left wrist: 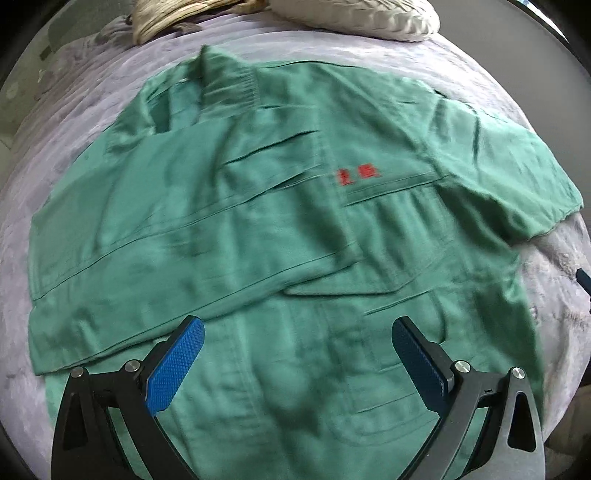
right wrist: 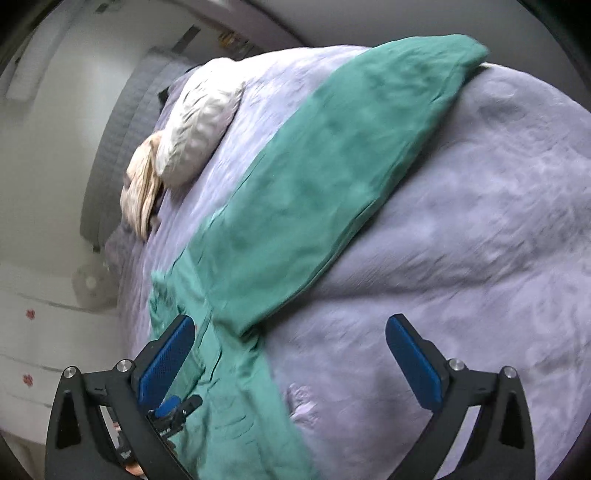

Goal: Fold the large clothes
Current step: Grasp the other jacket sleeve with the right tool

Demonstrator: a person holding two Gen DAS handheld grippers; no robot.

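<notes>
A large green work jacket (left wrist: 266, 229) with red characters (left wrist: 356, 175) on the chest lies spread on a bed. Its left sleeve is folded across the body; the right sleeve (right wrist: 332, 177) stretches out flat over the bedspread. My left gripper (left wrist: 297, 332) is open and empty, hovering above the jacket's lower front. My right gripper (right wrist: 290, 332) is open and empty above the sleeve's shoulder end, over the bedspread. The other gripper (right wrist: 173, 406) shows at the lower left of the right wrist view.
The bed has a lavender quilted bedspread (right wrist: 461, 258). A white pillow (right wrist: 199, 125) and a beige bundled cloth (right wrist: 142, 195) lie at the head, also in the left wrist view (left wrist: 369, 14). A grey headboard (right wrist: 122, 140) and white wall stand behind.
</notes>
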